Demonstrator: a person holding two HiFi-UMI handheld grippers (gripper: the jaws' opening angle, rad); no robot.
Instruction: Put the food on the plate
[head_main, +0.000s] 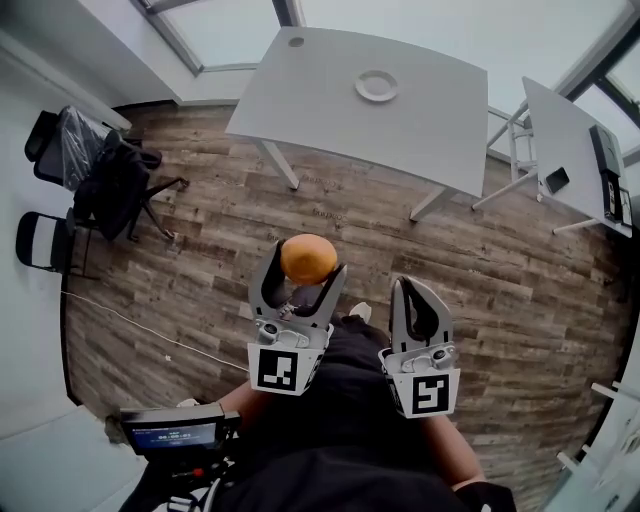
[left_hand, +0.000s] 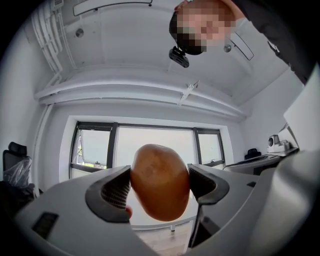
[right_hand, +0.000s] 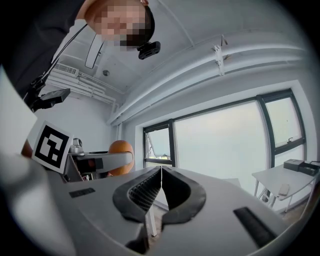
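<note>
A white bench (head_main: 330, 105) stands across the wood floor (head_main: 500, 270), and a round white plate (head_main: 376, 86) sits on it toward its far edge. The food is not on the plate.

The food (head_main: 308, 258), a smooth orange-brown lump, rounded and a little egg-shaped, is up in the air on the near side of the bench and well apart from it. The left gripper (left_hand: 160, 185) is clamped on it, one ribbed pad pressing each flank, and the lump bulges out above and below the jaws.

The right gripper (right_hand: 161, 176) is held on that same near side of the bench, just beside the left one. Its jaws are pressed together with nothing between them.

Each gripper carries a cube with a black-and-white square marker facing the person. Nearer the person than the bench, a small device with a blue screen (head_main: 175, 432) shows print that is too small to read.

Left of the bench are dark chairs (head_main: 105, 180). To the right of the bench stands a second white table (head_main: 570, 140) with a dark phone-like slab (head_main: 557, 180) on it.
</note>
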